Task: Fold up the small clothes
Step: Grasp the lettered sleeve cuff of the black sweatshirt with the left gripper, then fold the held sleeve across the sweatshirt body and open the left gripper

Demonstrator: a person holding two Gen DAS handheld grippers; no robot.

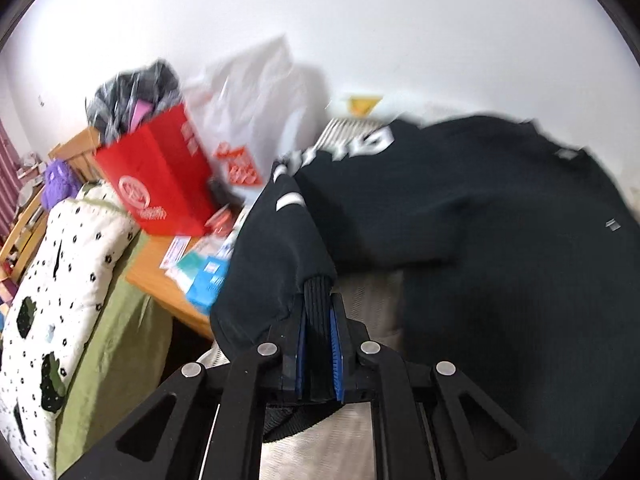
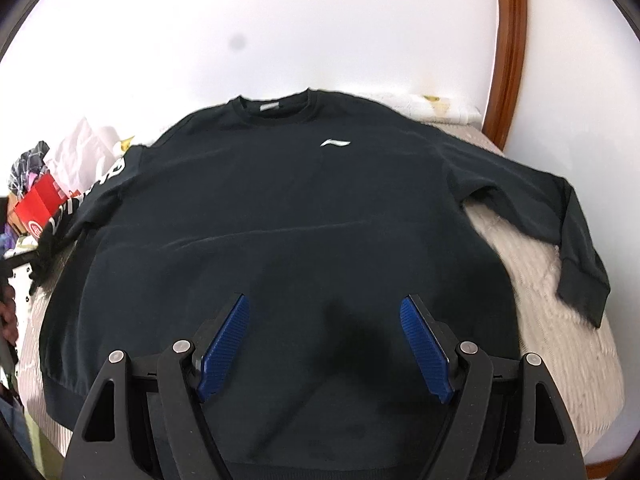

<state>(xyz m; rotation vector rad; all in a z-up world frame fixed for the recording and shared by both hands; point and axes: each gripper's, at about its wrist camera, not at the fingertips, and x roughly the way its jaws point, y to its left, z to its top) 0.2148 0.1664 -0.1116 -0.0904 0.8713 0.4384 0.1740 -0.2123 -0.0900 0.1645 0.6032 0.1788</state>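
Note:
A black sweatshirt [image 2: 280,208] lies front up on a pale ribbed bed cover [image 2: 560,320], with a white chest logo [image 2: 335,143] and its right sleeve [image 2: 568,232] spread out. My left gripper [image 1: 319,320] is shut on the ribbed cuff [image 1: 318,300] of the left sleeve [image 1: 272,248] and holds it lifted, with the sweatshirt body [image 1: 480,220] beyond. My right gripper [image 2: 324,320] is open and empty, hovering over the lower middle of the sweatshirt.
Left of the bed stands a wooden table [image 1: 160,276] with a red paper bag [image 1: 160,184], a white plastic bag [image 1: 256,120] and papers. A spotted quilt [image 1: 60,280] lies further left. A white wall and a wooden frame [image 2: 508,52] stand behind the bed.

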